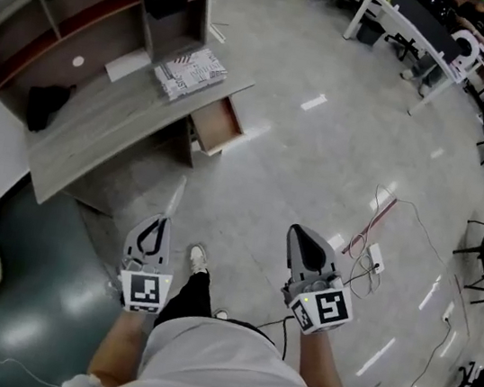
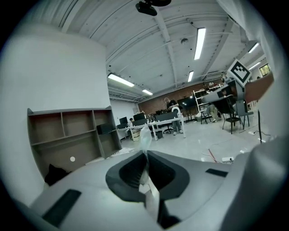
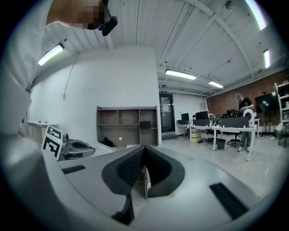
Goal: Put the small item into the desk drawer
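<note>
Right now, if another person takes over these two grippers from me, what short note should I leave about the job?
Left gripper: shut on the small item, a thin clear piece that sticks out past the jaw tips.
Right gripper: shut, with nothing between its jaws.
Drawer: already pulled open at the right end of the desk, ahead and to the left. Its inside looks bare.
Done: the item is in the grip and the drawer is open.
Left: step up to the desk, bring the left gripper over the drawer, lower the item in and let go. The free right gripper could probably push the drawer shut afterwards.
</note>
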